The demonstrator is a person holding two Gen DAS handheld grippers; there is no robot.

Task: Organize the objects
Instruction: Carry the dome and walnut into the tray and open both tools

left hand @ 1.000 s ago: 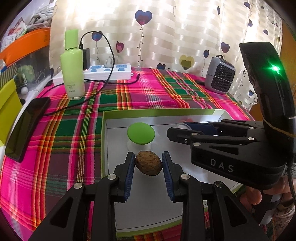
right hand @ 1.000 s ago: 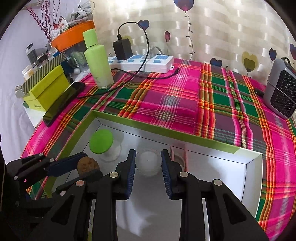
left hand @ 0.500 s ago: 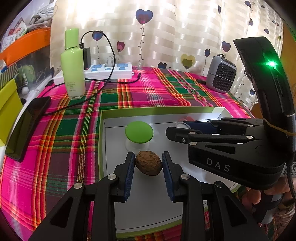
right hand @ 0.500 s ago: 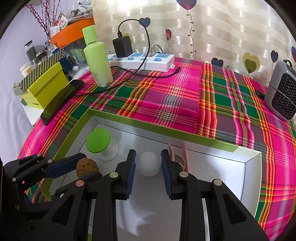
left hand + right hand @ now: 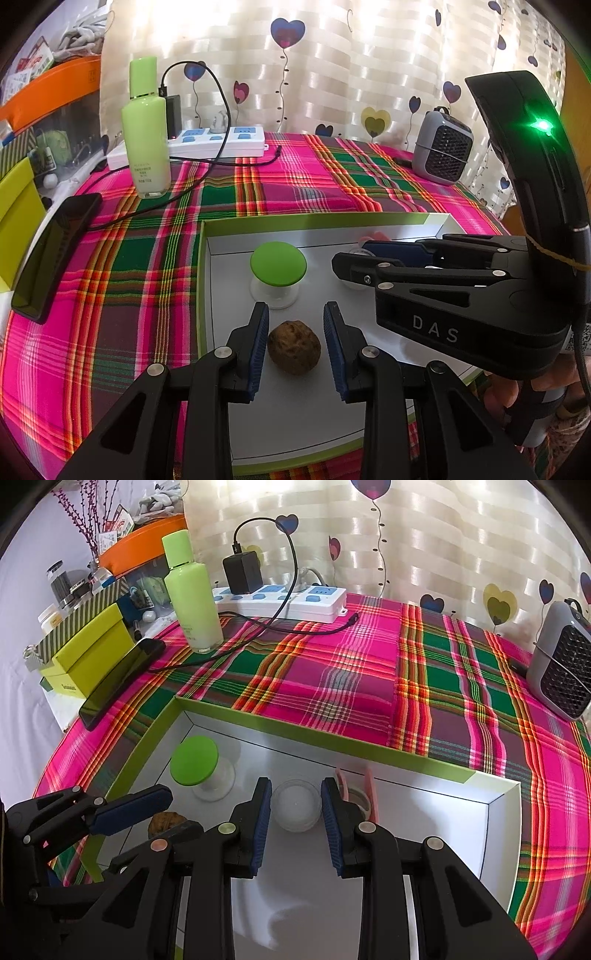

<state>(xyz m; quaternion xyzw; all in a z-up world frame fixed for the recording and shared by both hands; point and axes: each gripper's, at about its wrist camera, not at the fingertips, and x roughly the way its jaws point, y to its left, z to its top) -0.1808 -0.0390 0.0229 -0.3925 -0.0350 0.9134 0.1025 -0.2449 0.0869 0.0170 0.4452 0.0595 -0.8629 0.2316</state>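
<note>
Left gripper (image 5: 295, 341) is released: the walnut (image 5: 294, 352) lies between its pads on the tray (image 5: 317, 220) floor, gaps visible each side. Right gripper (image 5: 295, 821) brackets a small clear jar (image 5: 296, 804); contact cannot be confirmed. Its body reads "DAS". The pink tape roll (image 5: 360, 794) is partly hidden.

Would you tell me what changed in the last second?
The walnut has slipped lower between the left tool's pads, with gaps either side, apparently released onto the box floor. The right tool still clasps the small white jar; green-lidded jar unmoved.
</note>
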